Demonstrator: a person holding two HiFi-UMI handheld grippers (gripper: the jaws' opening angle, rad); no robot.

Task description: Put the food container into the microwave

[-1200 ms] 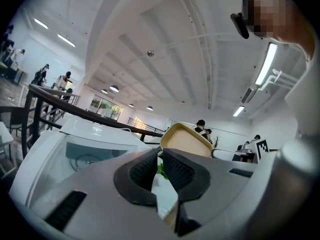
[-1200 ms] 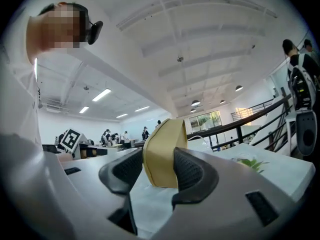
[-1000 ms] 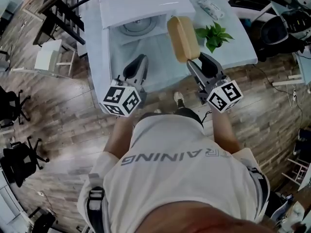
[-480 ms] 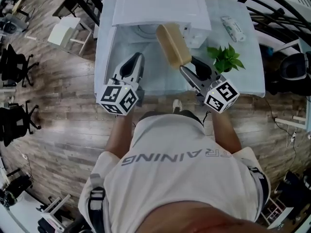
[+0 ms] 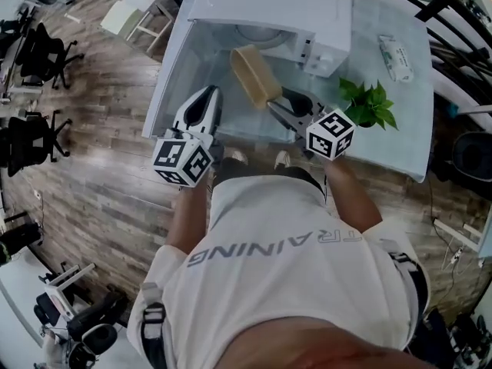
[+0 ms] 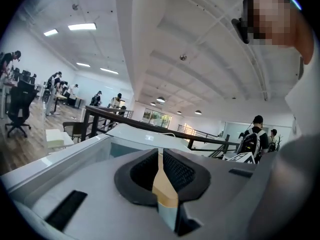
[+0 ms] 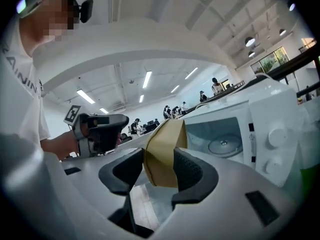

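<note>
right gripper (image 5: pixel 274 104) clamps tan food container (image 5: pixel 254 74), upper centre in head view, before open microwave (image 5: pixel 292 6) | left gripper (image 5: pixel 204 97), left of centre: only its own view shows jaws near-closed, empty

Microwave (image 5: pixel 307 14) on table (image 5: pixel 415 137), at far side, cavity facing person. Turntable (image 5: pixel 257 33) inside cavity. Food container (image 5: pixel 255 75) just before cavity mouth, between jaws of right gripper (image 5: pixel 274 104). Left gripper (image 5: pixel 204 98) left of food container, apart from it. Plant (image 5: pixel 369 102) right of right gripper; packet (image 5: pixel 393 56) right of microwave, behind plant.
</note>
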